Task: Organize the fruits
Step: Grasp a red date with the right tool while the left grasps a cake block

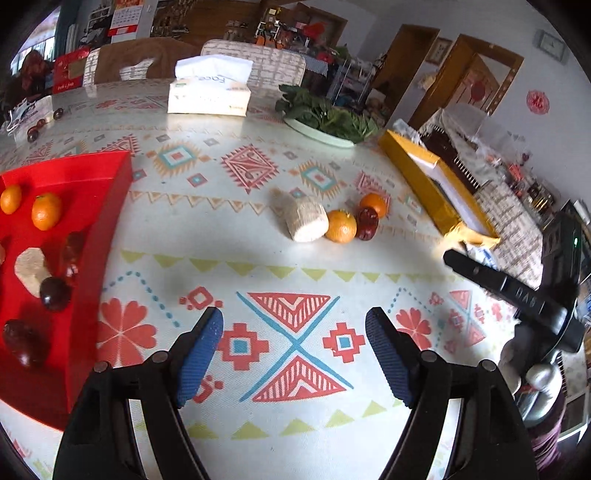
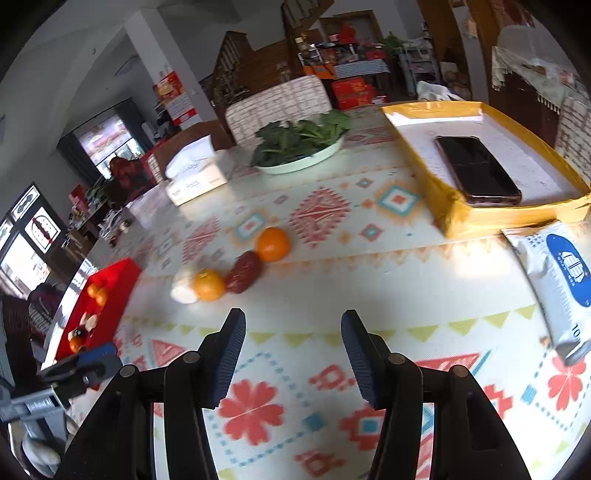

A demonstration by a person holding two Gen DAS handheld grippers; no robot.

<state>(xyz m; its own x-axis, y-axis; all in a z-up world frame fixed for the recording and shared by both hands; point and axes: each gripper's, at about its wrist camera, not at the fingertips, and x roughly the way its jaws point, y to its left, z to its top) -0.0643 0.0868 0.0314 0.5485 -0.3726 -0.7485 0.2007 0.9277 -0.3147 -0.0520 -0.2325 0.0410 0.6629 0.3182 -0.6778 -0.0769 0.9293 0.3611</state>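
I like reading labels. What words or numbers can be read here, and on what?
"10": white wipes pack, at its cut-off lower end; the rest is too small.
Tissue box: upside-down print, unreadable.
Right gripper's arm: embossed letters, unclear.
Calendar: too small.

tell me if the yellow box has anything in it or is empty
Not empty: the open-topped yellow cardboard box holds a black smartphone lying flat, screen up, on its white floor. No fruit shows inside it.

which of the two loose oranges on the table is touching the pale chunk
The nearer orange touches the pale chunk; the farther orange sits behind the dark red fruit.
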